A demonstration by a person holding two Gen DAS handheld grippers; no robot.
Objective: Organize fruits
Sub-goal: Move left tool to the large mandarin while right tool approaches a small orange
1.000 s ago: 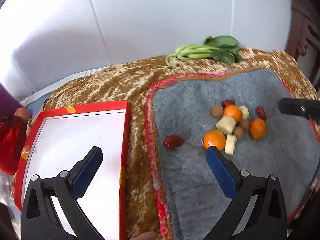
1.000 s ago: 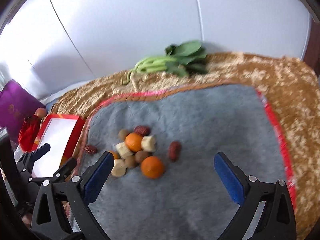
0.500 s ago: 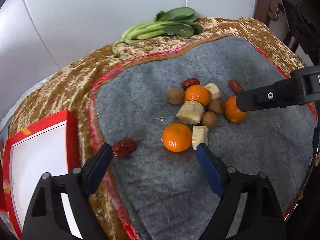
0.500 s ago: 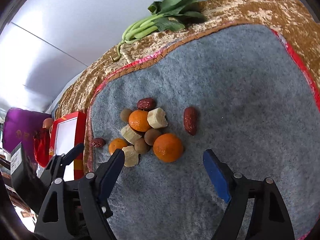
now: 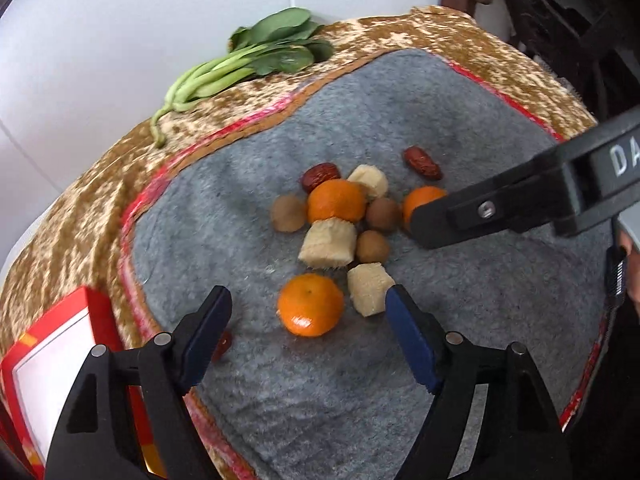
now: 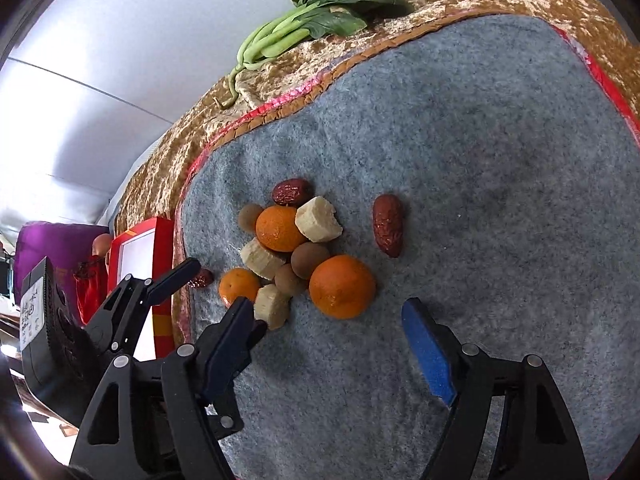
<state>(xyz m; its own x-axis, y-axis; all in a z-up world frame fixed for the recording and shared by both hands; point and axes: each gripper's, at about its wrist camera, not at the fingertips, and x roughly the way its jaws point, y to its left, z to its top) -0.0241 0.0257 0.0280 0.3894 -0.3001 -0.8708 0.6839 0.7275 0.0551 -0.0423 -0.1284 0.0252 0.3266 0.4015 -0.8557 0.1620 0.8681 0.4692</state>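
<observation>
Left wrist view: a small round orange mandarin point(image 5: 310, 305) lies on a grey fleece mat point(image 5: 460, 152), framed between the blue-padded fingers of the left gripper point(image 5: 308, 316), whose jaws stand apart around the fruit without touching it. They have just been narrowing from full width, and the camera sits closer to the pile than a second ago, so a pick looks imminent. At twelve o'clock from that mandarin is the heap: pale cut chunks, brown round fruits, a second mandarin, red dates. In the right wrist view the right gripper point(image 6: 328, 320), also narrowed and empty, brackets a larger mandarin point(image 6: 342, 286). A red-rimmed white tray point(image 5: 52, 344) waits at nine o'clock; leafy greens point(image 5: 256, 60) lie at eleven.
</observation>
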